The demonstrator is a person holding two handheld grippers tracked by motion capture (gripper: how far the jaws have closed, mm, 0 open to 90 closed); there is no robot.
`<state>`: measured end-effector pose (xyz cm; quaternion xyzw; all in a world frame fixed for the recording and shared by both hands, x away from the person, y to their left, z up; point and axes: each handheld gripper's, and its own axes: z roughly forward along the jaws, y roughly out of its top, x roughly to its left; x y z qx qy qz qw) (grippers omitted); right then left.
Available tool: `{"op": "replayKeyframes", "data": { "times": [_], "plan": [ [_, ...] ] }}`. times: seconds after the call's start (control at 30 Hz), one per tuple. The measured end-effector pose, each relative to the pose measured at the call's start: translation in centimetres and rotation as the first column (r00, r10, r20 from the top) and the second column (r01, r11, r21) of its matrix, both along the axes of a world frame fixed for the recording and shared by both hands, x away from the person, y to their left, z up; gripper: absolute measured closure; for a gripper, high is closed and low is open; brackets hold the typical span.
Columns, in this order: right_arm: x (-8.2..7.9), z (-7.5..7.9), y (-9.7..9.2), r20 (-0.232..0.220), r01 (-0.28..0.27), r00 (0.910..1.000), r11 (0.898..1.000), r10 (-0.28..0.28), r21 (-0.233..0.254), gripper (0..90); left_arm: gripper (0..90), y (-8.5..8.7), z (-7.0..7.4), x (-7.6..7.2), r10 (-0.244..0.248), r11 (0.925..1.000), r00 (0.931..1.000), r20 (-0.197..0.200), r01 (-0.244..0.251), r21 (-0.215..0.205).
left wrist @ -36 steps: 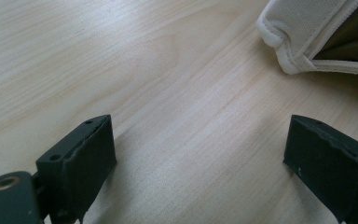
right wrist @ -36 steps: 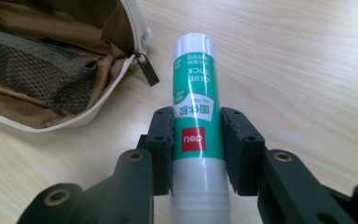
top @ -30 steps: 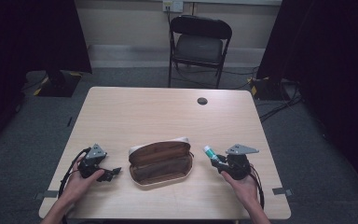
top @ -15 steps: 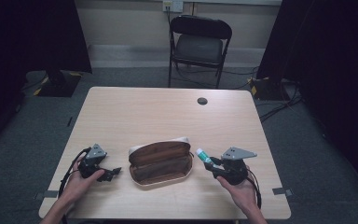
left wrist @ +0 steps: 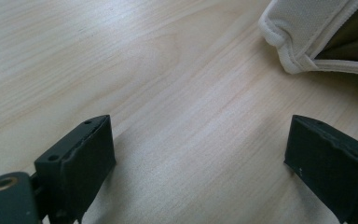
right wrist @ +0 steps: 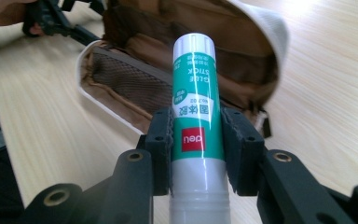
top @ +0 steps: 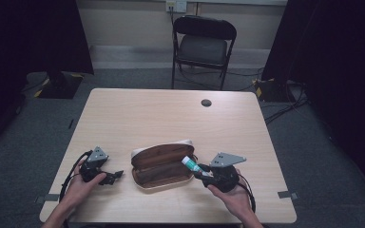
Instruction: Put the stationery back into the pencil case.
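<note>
Black fingers [right wrist: 161, 149] of the right gripper [right wrist: 196, 151] clamp a green-and-white plastic glue stick [right wrist: 195, 112], its cap over the open brown fabric pencil case's [top: 159, 164] right end. Left of the case, the left gripper [top: 115, 175] rests with jaws wide apart, holding nothing.

The left gripper [left wrist: 200, 154] hung low over the pale wooden table [left wrist: 135, 70], its two black jaws standing wide apart with nothing but bare woodgrain between them. At the upper right lay one end of the cream fabric pencil case [left wrist: 307, 32], its piped rim curled open on a brown lining, well apart from both jaws.
</note>
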<state>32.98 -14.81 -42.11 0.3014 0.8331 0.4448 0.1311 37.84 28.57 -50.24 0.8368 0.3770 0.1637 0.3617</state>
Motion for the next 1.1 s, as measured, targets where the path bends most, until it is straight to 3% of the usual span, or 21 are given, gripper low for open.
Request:
{"op": "replayKeyframes", "data": {
  "times": [0.43, 0.63, 0.83, 0.9, 1.1],
  "plan": [
    [0.5, 0.0, 4.3, -0.002, -0.109, 0.9941, 0.993, 0.109, -0.042, 66.0, 7.7, 0.0, 0.0, 0.0, 0.000, 1.0000, 1.0000, 0.000, 0.000, 0.000],
    [1.8, 0.3, 6.4, -0.001, -0.145, 0.9894, 0.988, 0.145, -0.061, 66.0, 7.7, 0.0, 0.0, 0.0, -0.001, 1.0000, 1.0000, 0.000, 0.001, 0.000],
    [2.6, -0.2, 9.0, -0.029, -0.177, 0.9840, 0.981, 0.176, -0.072, 66.0, 7.7, 0.0, 0.0, 0.0, -0.001, 1.0000, 1.0000, 0.000, 0.001, 0.000],
    [3.2, -0.5, 10.0, -0.051, -0.198, 0.9794, 0.979, 0.195, -0.052, 66.0, 7.7, 0.0, 0.0, 0.0, 0.000, 1.0000, 1.0000, 0.000, 0.000, -0.001],
    [4.3, -1.1, 11.4, -0.068, -0.206, 0.9773, 0.976, 0.201, -0.074, 65.9, 7.7, 0.0, 0.0, 0.0, -0.001, 1.0000, 1.0000, 0.000, 0.001, 0.000]
  ]
}}
